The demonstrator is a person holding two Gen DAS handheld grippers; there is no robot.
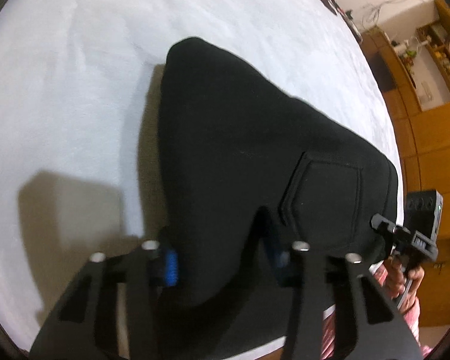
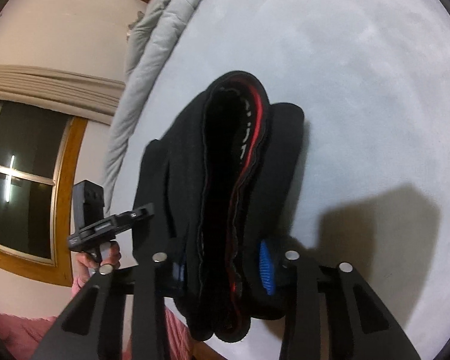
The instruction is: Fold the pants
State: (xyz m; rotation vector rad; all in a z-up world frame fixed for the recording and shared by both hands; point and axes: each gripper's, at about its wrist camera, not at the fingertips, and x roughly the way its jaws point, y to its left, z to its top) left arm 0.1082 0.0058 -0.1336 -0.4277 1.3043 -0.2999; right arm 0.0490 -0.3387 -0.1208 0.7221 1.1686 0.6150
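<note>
Pants (image 1: 239, 138) are seen as a black bundle, already doubled over, on the pale sheet of the bed (image 1: 75, 75) near its edge. One end is pinched by the left tool (image 1: 222, 264) – dark cloth fills the gap between its blue pads (image 1: 171, 267), so it is clamped on the fabric. A stitched back pocket (image 1: 323, 198) is shown facing up, just beside that grip. The other end is clamped by the right tool (image 2: 222, 270); in the right wrist view the layered edge of the pants (image 2: 230, 180) is seen end-on, with a red-trimmed waistband (image 2: 251, 138) sandwiched between black layers. Both ends are gripped at once, probably so the stacked layers stay aligned and the bundle can be carried or folded over as one piece. Each tool is also caught in the other's view, held by a hand (image 1: 404, 282) off the bed's edge. A rumpled grey blanket (image 2: 153, 45) is piled along the far side, well apart from the pants. The fold is judged partly done – at least one more fold or a smoothing seems left. Loose inner layers could slip if the pinch is shallow.
</note>
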